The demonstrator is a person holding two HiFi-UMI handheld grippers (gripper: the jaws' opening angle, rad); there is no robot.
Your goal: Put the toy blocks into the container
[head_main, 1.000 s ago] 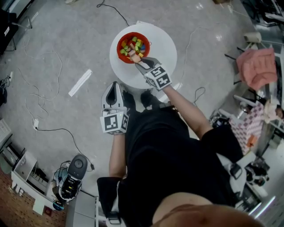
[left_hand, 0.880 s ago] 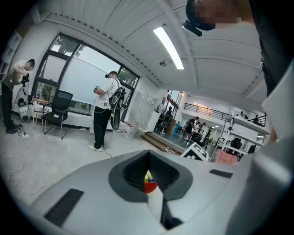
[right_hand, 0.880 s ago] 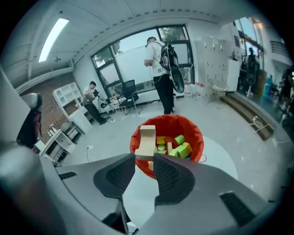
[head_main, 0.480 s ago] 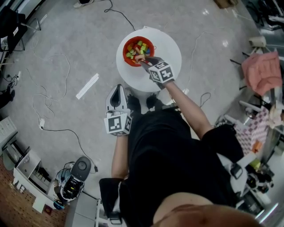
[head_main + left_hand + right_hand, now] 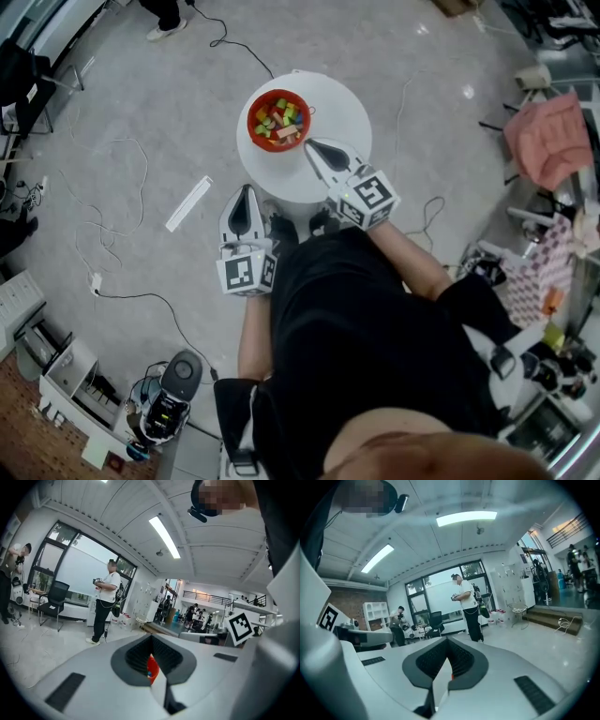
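Note:
A red bowl (image 5: 278,119) holding several coloured toy blocks stands on the left side of a round white table (image 5: 349,101). My right gripper (image 5: 312,146) hangs above the table just right of the bowl, pulled back from it. Its jaws have just been closing and now meet with nothing between them (image 5: 449,641). Off the table's near-left edge my left gripper (image 5: 246,191) points toward the bowl, its jaws together (image 5: 151,637). A red sliver of the bowl (image 5: 151,668) shows through the notch behind its tips.
Cables trail over the grey floor left and right of the table. A white strip (image 5: 188,202) lies on the floor at left, and a dark device (image 5: 172,401) sits at lower left. Pink cloth (image 5: 548,137) and cluttered gear fill the right side. A person (image 5: 104,603) stands beyond.
The right gripper has drawn back from over the bowl toward me and risen; the block it held over the bowl is gone from its jaws, which are now together. The left gripper rose slightly.

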